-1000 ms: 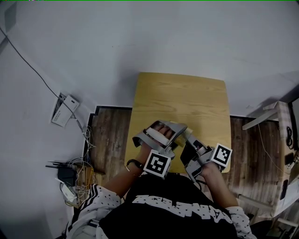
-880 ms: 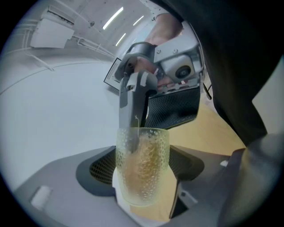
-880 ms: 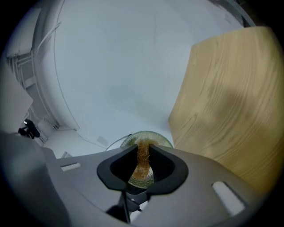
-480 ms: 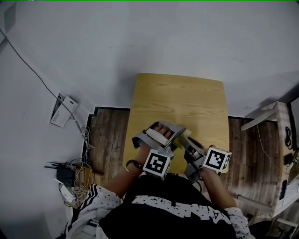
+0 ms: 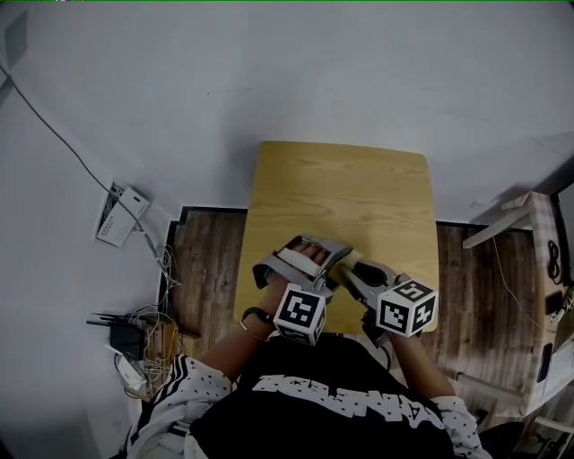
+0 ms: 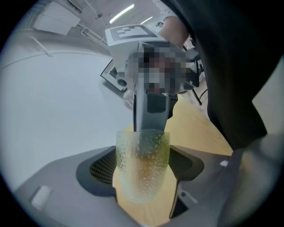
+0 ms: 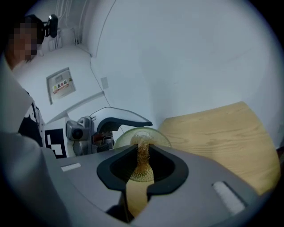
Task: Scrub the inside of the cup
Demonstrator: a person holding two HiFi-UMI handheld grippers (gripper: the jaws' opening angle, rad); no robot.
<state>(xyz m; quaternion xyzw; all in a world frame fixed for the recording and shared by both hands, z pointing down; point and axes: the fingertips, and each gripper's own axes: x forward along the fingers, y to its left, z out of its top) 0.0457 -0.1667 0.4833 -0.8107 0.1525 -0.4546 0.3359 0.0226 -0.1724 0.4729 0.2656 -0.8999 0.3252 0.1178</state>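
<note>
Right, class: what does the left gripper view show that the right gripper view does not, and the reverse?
Only the left gripper view: the dimpled side wall of the cup, clamped between the jaws of the left gripper, with the right gripper at its rim. Only the right gripper view: the cup's open mouth, and the scrubber pinched in the right gripper's jaws, reaching into it. Both: the cup and the wooden table.

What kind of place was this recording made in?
Probably a small indoor workroom or lab corner, not a kitchen: a wooden table stands on wood-pattern flooring, loose cables lie beside it, and tube lights run along the ceiling.
</note>
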